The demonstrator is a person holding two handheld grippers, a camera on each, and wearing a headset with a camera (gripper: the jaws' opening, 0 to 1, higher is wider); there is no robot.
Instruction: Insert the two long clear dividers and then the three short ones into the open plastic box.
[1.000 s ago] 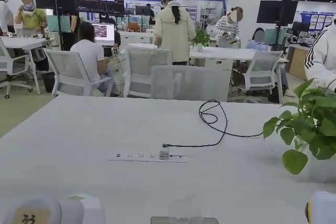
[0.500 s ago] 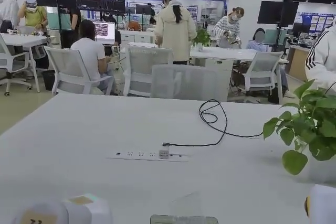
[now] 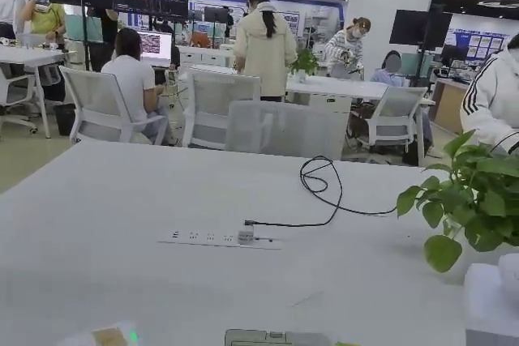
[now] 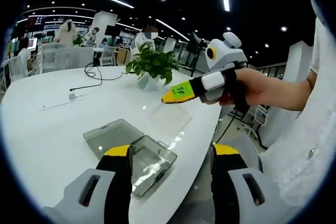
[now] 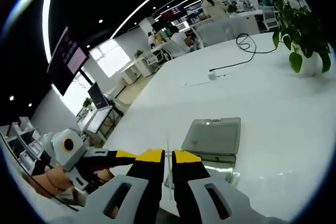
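Observation:
The open plastic box lies near the table's front edge, with its clear tray (image 4: 153,162) beside its flat lid (image 4: 112,136). My left gripper (image 4: 172,151) hovers over the tray, open and holding nothing. My right gripper (image 4: 167,99) reaches in from the right with a clear divider (image 4: 172,118) hanging from its tip above the box. In the right gripper view the right gripper (image 5: 168,157) is shut on that divider (image 5: 169,174), seen edge-on, with the box (image 5: 212,136) just beyond. The box's far edge (image 3: 276,337) shows at the bottom of the head view.
A potted plant (image 3: 470,208) stands at the table's right side. A power strip (image 3: 215,238) and a looped black cable (image 3: 320,192) lie mid-table. Chairs (image 3: 276,129) and several people are beyond the far edge. The table's front edge (image 4: 202,145) runs close by the box.
The head camera has shifted, so the whole scene sits a little to the left. Both grippers have sunk lower at the bottom edge of the head view.

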